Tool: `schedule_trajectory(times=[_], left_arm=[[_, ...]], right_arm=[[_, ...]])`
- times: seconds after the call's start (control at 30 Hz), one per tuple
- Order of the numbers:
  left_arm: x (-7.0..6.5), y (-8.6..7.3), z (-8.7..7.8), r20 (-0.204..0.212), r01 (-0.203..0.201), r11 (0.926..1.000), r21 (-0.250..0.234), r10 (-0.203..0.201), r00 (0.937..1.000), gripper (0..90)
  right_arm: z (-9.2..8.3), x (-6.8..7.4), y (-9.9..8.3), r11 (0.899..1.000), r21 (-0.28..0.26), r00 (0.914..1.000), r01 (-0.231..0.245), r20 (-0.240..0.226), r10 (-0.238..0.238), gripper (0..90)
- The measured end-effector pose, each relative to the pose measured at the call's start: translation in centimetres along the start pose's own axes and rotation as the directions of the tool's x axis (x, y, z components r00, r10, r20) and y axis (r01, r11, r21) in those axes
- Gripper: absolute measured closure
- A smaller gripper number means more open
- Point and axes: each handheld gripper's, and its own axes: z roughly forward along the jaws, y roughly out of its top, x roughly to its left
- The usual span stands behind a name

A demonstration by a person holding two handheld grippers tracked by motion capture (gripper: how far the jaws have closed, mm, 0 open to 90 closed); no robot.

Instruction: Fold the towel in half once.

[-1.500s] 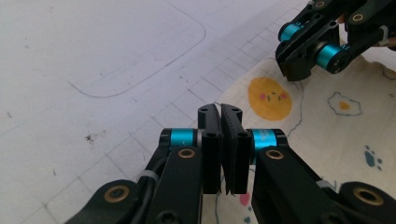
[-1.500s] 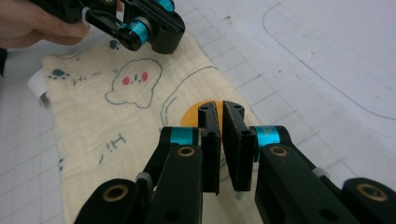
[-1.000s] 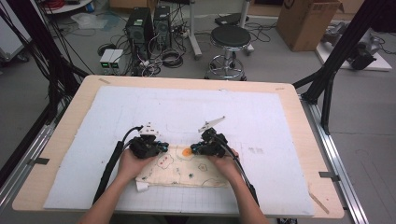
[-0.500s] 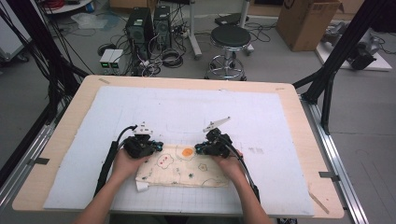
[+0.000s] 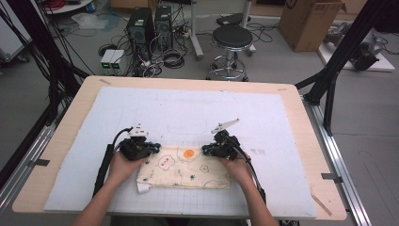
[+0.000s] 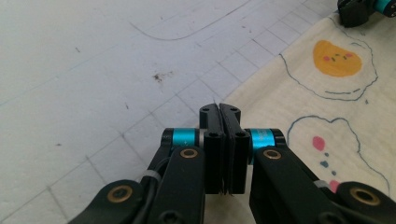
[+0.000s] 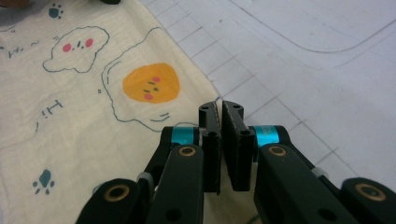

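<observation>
A cream printed cloth [image 5: 183, 167] lies on the near middle of the white gridded surface [image 5: 188, 117]. The left hand-held gripper [image 5: 151, 148] pinches its far left edge, jaws pressed together; the right hand-held gripper [image 5: 207, 150] pinches its far right edge.

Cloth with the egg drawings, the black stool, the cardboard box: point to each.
cloth [image 5: 188, 169], high view, its printed middle.
black stool [image 5: 232, 36], high view, centre of its seat.
cardboard box [image 5: 308, 19], high view, its front face.

A wooden table [image 5: 301, 110] carries a white gridded mat [image 5: 188, 113] that covers most of its top. On the mat, right under the closed fingertips [image 6: 218, 112] of both tools, lies a cream cloth [image 5: 188, 169] printed with an orange blob and little cartoon shapes.
</observation>
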Motion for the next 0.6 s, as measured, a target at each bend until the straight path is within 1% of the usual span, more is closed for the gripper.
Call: schedule_trajectory(times=[0.2,0.3,0.53,0.57,0.6], left_arm=[[0.2,-0.2,-0.2,-0.005,0.0,1.0,0.0,0.0,1.0,87.8],[0.3,-0.3,-0.3,-0.005,0.009,0.9999,-0.005,-0.009,0.9999,87.8],[0.7,-0.6,-0.8,-0.013,0.009,1.0,-0.002,-0.009,0.9999,87.8],[0.7,-0.6,-0.8,-0.011,0.012,0.9999,-0.004,-0.012,0.9999,87.8],[0.8,-0.7,-0.9,-0.014,0.018,0.9998,-0.007,-0.019,0.9997,87.8]], right_arm=[[-0.3,-0.2,-0.2,1.0,-0.003,1.0,0.0,0.005,0.0,86.3],[-0.5,-0.3,-0.5,1.0,-0.005,1.0,-0.003,0.006,0.003,86.3],[-1.3,-0.8,-1.2,1.0,-0.01,0.9996,-0.021,0.018,0.021,86.2],[-1.4,-0.9,-1.3,1.0,-0.013,0.9996,-0.017,0.022,0.017,86.2],[-1.6,-1.0,-1.5,1.0,-0.017,0.9995,-0.023,0.023,0.023,86.2]])
